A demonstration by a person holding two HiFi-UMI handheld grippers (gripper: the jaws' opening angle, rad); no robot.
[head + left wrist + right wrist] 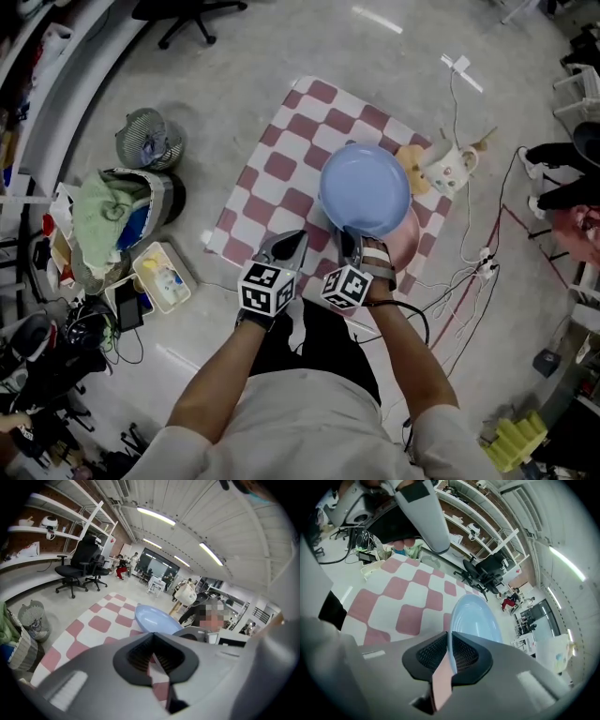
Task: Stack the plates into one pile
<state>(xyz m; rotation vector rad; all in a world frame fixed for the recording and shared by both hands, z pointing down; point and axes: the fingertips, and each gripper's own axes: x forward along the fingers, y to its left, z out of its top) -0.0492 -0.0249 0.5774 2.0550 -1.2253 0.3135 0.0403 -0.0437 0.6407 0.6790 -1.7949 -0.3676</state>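
Note:
A light blue plate (366,190) lies over a pink plate (407,242) on the red-and-white checked cloth (272,169). My right gripper (351,246) is shut on the near rim of the blue plate. In the right gripper view the blue plate (473,620) runs away from the closed jaws of the right gripper (449,651), with a pink strip showing below them. My left gripper (289,246) hovers over the cloth just left of the plates, shut and holding nothing. In the left gripper view the blue plate (157,619) shows beyond the left gripper (152,653).
A white teapot (450,169) and a tan toy (412,164) sit at the cloth's far right corner. Cables (469,272) trail on the floor to the right. A small fan (148,139), a basket with green cloth (112,220) and a white box (164,277) stand left.

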